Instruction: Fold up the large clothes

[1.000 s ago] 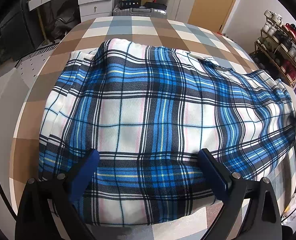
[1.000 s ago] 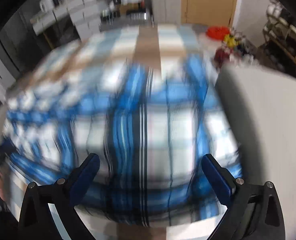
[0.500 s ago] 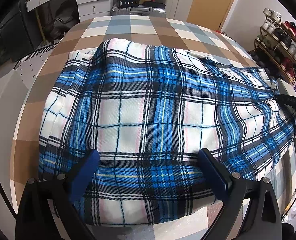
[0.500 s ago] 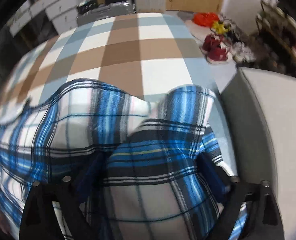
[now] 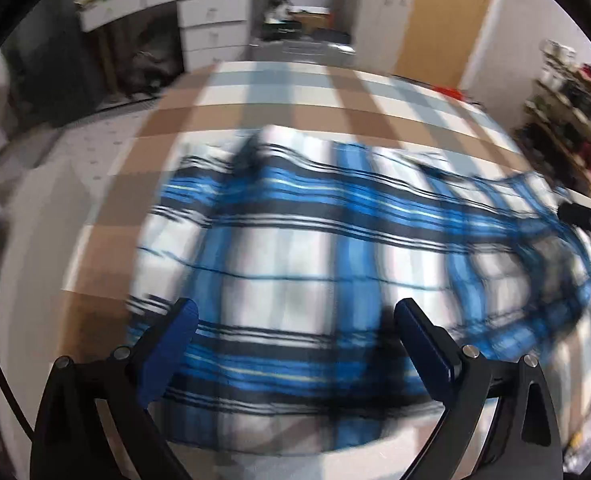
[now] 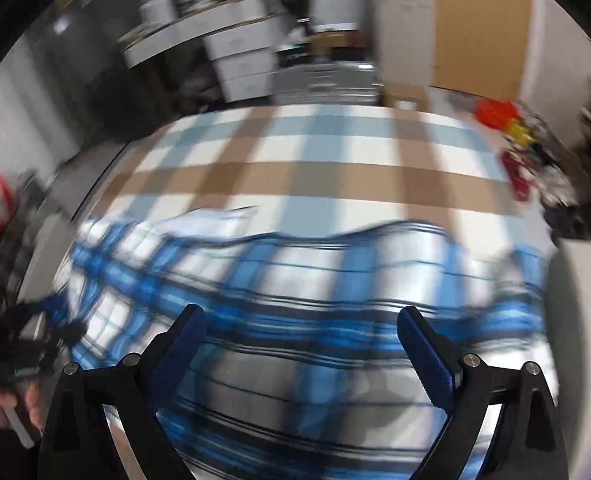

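Checked cloth in brown, white and pale blue covers the table, and on it lies the garment, a large piece of blue, white and black plaid fabric, spread wide across the near half of the surface. Nearest to the left camera, the left gripper has its two blue fingers wide apart and nothing between them; it hangs over the near edge of the garment, and I cannot tell if it touches the fabric. In the right view the right gripper is also spread, with empty fingers over the near part of the garment. Both pictures are blurred, so fine folds and seams are not readable. A little farther, the fabric shows soft waves along its far edge, and on the right side of the left view it bunches up and seems to hang over the table edge. I judge the garment as light, thin and very limp: it will not keep a shape, it will sag between two holds, and it may slide a little on the smooth tablecloth. The best places to take it are probably two corners or two points on one edge, well apart, pinching all layers together. Beyond the table stand white drawers, a brown door and a shelf with shoes.
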Available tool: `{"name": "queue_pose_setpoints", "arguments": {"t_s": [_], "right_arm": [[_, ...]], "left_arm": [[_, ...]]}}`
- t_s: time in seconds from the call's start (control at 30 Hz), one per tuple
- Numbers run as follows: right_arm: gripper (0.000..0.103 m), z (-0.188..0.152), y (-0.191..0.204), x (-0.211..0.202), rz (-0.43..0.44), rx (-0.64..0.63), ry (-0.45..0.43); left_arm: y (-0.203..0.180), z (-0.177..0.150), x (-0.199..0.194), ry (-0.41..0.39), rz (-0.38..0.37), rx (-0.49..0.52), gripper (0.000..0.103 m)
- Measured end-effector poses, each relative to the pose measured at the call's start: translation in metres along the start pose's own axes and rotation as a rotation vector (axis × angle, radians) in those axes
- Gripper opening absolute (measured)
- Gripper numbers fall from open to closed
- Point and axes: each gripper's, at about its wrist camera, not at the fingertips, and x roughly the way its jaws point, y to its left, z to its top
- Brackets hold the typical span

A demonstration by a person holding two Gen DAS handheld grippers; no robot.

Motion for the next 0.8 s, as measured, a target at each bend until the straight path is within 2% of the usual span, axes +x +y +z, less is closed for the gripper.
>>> {"name": "queue_pose_setpoints", "arguments": {"t_s": [0.07, 0.13, 0.2, 0.27, 0.33, 0.4, 0.47, 0.57, 0.63, 0.73, 0.8], "right_arm": [[0.097, -0.003, 0.022, 0.034, -0.090, -0.063, 0.094], [0.099, -0.014, 0.027, 0.070, -0.123, -0.057, 0.211], [0.103, -0.017, 0.028, 0.074, -0.136, -0.047, 0.188], [0.103, -0.011, 0.023, 0.076, -0.124, 0.002, 0.232], [0.099, -0.001, 0.022, 0.073, -0.117, 0.036, 0.283], [0.098, 0.013, 0.028, 0.053, -0.046, 0.105, 0.228], [0.098, 0.028, 0.051, 0.041, 0.068, 0.105, 0.174], [0.098, 0.045, 0.097, 0.047, 0.126, 0.034, 0.178], [0.098, 0.051, 0.129, 0.065, 0.158, -0.006, 0.211], [0.100, 0.056, 0.156, 0.098, 0.141, -0.003, 0.264], [0.103, 0.053, 0.164, 0.124, 0.062, -0.021, 0.299]], "left_arm": [[0.008, 0.001, 0.007, 0.028, -0.014, -0.026, 0.096], [0.017, 0.000, 0.012, 0.047, -0.019, -0.058, 0.096], [0.022, 0.000, 0.011, 0.046, 0.004, -0.058, 0.096], [0.026, 0.000, 0.007, 0.041, 0.014, -0.065, 0.096], [0.033, 0.001, 0.000, 0.039, -0.005, -0.092, 0.096], [0.040, 0.002, -0.009, 0.026, -0.047, -0.133, 0.096], [0.050, 0.003, -0.022, -0.003, -0.067, -0.184, 0.096], [0.065, 0.003, -0.044, -0.083, -0.031, -0.252, 0.096], [0.076, 0.001, -0.056, -0.126, -0.051, -0.305, 0.096], [0.090, 0.000, -0.059, -0.136, -0.057, -0.358, 0.096], [0.096, -0.001, -0.056, -0.122, -0.067, -0.374, 0.096]]}}
